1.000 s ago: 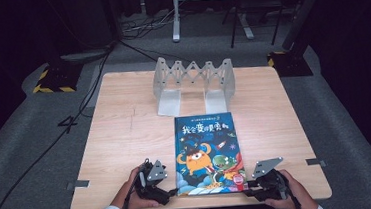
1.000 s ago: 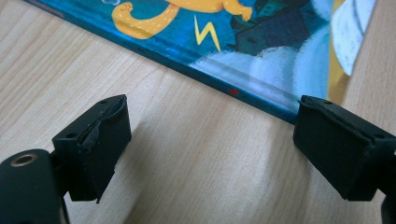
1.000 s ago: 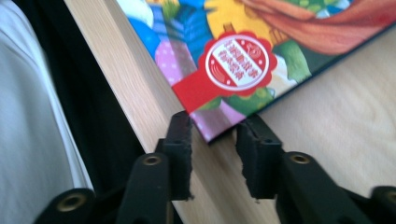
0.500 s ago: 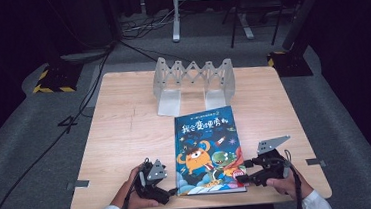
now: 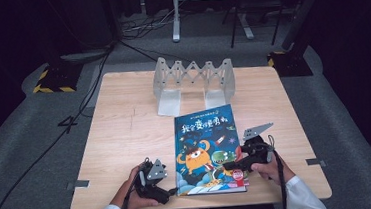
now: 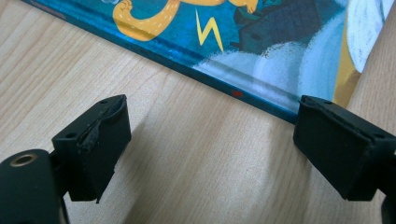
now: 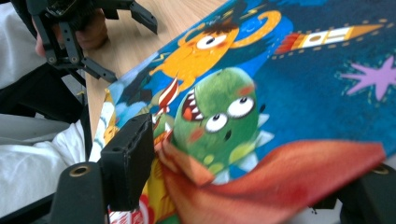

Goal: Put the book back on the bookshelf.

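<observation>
Lying flat on the wooden table [image 5: 125, 124], near its front edge and a little right of the middle, the picture book [image 5: 208, 150] is showing its blue cover with an orange monster and a green one, and beyond it a grey folding rack [image 5: 194, 81] is standing toward the far side. The high view is giving the whole layout: the left gripper [image 5: 166, 192] is resting on the table just beside the book's near left corner, while the right gripper [image 5: 231, 165] is reaching in over the book's right half from the right edge. The left gripper view is adding what the high camera cannot resolve — its two black jaws are standing wide apart over bare wood, with the book's dark spine edge [image 6: 219, 84] running just beyond their tips and nothing between them. The right gripper view is looking low across the cover — the green monster is sitting between its jaws, which have just been opening and are now standing apart above the book [image 7: 289, 93] without pinching it. That view is also catching the left gripper [image 7: 126, 42] and a white sleeve [image 7: 28, 168] farther off.
</observation>
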